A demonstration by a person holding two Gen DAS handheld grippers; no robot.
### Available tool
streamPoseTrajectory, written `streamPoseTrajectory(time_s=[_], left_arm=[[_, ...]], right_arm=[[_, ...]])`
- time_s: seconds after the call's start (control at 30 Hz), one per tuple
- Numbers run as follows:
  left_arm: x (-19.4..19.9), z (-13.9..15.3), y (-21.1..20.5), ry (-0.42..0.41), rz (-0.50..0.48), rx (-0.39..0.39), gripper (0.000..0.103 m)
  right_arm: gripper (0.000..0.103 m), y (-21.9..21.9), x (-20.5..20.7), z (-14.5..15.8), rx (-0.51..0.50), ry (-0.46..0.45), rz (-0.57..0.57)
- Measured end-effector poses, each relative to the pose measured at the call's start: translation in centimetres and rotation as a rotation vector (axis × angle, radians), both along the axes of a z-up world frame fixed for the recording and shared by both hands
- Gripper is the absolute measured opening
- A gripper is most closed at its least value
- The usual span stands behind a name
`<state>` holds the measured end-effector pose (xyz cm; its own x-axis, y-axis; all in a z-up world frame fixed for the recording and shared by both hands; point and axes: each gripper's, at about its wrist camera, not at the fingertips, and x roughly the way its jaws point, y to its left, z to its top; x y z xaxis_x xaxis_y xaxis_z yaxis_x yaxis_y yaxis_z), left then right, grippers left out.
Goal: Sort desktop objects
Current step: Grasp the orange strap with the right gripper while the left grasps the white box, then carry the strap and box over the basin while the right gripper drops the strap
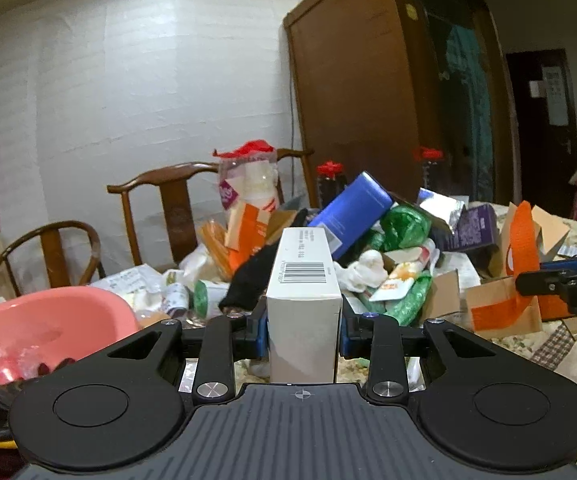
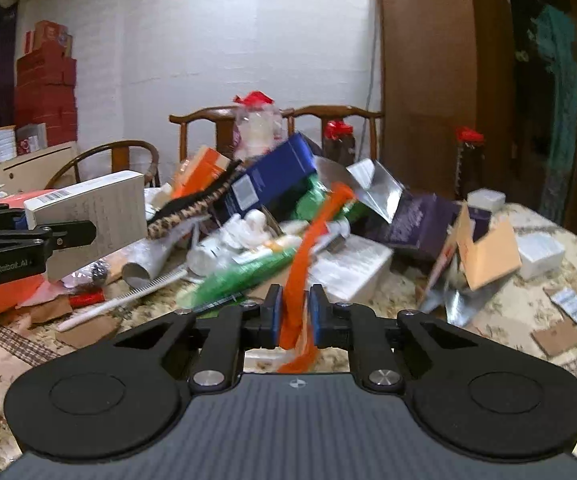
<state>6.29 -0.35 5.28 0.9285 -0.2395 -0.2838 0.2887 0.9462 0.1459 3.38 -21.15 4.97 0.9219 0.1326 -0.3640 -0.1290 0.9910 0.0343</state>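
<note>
My left gripper (image 1: 303, 316) is shut on a long white carton with a barcode (image 1: 303, 280), held lengthwise and pointing away from me. The right wrist view shows the same carton (image 2: 100, 204) at the left, raised above the table in the left gripper (image 2: 68, 236). My right gripper (image 2: 295, 308) is shut on a crumpled orange strip of packaging (image 2: 308, 248). The strip rises from the jaws toward the heap and hangs out below them. The right gripper (image 1: 528, 280) also enters the left wrist view from the right edge.
A heap of boxes, bags and wrappers covers the floral tablecloth (image 2: 548, 280), including a blue box (image 2: 276, 180), green bags (image 1: 404, 224) and torn cardboard (image 2: 484, 252). A pink basin (image 1: 48, 320) sits at the left. Wooden chairs (image 1: 168, 200) and a wardrobe (image 1: 352, 100) stand behind.
</note>
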Motion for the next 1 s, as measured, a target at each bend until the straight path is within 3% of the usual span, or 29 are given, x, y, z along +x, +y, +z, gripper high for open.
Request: streamPoseTrajectory(time_s=[0.07, 0.53, 0.83, 1.0], left_arm=[[-0.2, 0.2, 0.2, -0.006, 0.004, 0.001, 0.030], [-1.8, 3.8, 3.3, -0.084, 0.080, 0.014, 0.031], [-2.3, 7.2, 9.5, -0.133, 0.232, 0.053, 0.031], [-1.9, 8.3, 14.3, -0.132, 0.333, 0.065, 0.031]], right_arm=[[0.011, 0.2, 0.0, 0.3, 0.002, -0.009, 0.010], [0.011, 4.4, 0.4, 5.4, -0.010, -0.127, 0.125], [0.011, 12.8, 1.9, 9.8, -0.004, -0.212, 0.349], [0.011, 19.1, 3.8, 11.6, 0.028, -0.209, 0.496]])
